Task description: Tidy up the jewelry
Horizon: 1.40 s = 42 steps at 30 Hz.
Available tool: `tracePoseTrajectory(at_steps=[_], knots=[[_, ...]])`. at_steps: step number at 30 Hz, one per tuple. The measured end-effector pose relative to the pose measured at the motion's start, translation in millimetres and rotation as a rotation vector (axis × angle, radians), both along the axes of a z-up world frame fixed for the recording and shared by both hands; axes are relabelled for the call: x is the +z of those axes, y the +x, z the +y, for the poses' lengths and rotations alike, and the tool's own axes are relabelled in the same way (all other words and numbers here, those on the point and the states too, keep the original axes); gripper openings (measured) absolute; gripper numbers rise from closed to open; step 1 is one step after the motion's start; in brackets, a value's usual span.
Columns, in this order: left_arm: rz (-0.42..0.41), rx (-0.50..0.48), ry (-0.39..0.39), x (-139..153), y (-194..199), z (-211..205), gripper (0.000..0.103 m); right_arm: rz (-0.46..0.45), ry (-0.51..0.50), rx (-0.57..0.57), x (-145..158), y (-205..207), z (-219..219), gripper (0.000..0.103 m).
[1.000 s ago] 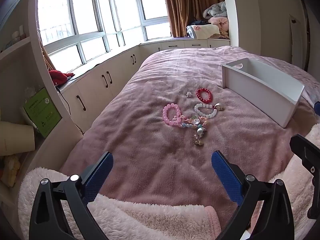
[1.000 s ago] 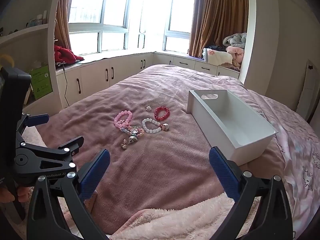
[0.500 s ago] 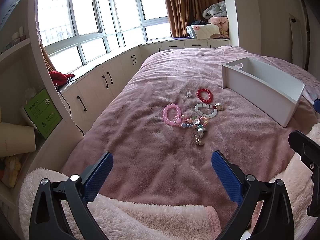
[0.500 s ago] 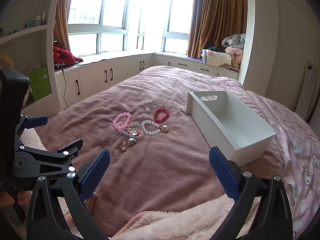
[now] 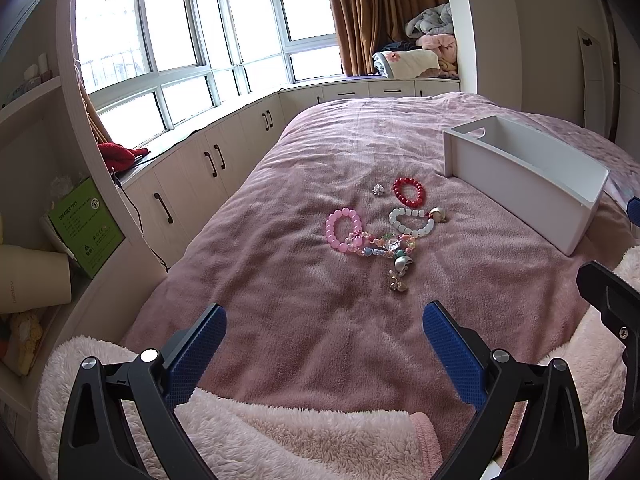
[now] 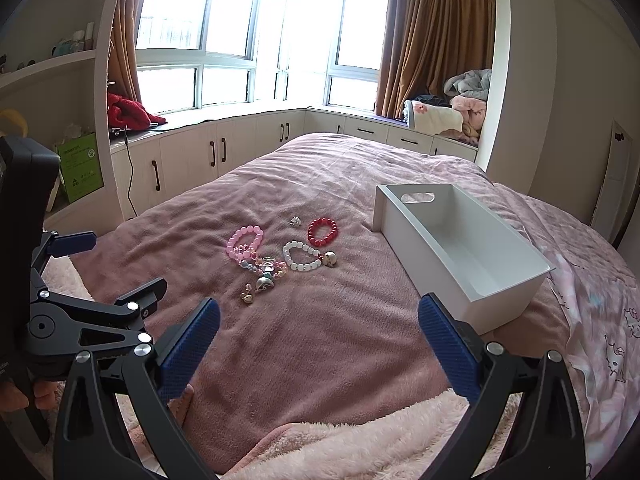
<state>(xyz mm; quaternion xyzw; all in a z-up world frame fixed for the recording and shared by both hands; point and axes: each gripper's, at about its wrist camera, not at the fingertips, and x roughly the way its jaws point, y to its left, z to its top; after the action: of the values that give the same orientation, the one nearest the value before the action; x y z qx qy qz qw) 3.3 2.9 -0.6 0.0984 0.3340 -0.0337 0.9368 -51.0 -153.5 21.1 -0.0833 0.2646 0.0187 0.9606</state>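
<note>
Left gripper (image 5: pixel 324 326): spread wide, holding nothing.
Right gripper (image 6: pixel 319 320): spread wide, holding nothing.
Jewelry (image 6: pixel 280 254): round glossy beaded bracelets, mid-bed (image 6: pixel 320 360) on plush blanket.
Bin (image 6: pixel 516 292): smooth white rectangular plastic, near the bed's right edge.

A bed (image 6: pixel 320 184) under a mauve-pink fleece blanket (image 5: pixel 320 152) fills the room's middle. Beyond its far end a bay window (image 6: pixel 240 32) wraps the corner, flooding the room with pale daylight. Below the window runs a bench of white cabinets (image 6: pixel 224 152) with dark handles. Brown curtains (image 6: pixel 432 44) hang right of the window, with folded bedding (image 6: pixel 452 114) piled beneath them. Left of the bed, curved white shelves (image 5: pixel 44 92) hold a green box (image 5: pixel 86 226). Plain white walls (image 6: pixel 580 80) rise to the bed's right.
</note>
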Motion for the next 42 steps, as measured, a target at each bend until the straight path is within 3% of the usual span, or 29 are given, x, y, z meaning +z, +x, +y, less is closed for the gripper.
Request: tracePoseTrajectory(at_steps=[42], knots=[[-0.02, -0.004, -0.012, 8.8, -2.7, -0.8, 0.099, -0.011, 0.007, 0.006, 1.7, -1.0, 0.8, 0.098]])
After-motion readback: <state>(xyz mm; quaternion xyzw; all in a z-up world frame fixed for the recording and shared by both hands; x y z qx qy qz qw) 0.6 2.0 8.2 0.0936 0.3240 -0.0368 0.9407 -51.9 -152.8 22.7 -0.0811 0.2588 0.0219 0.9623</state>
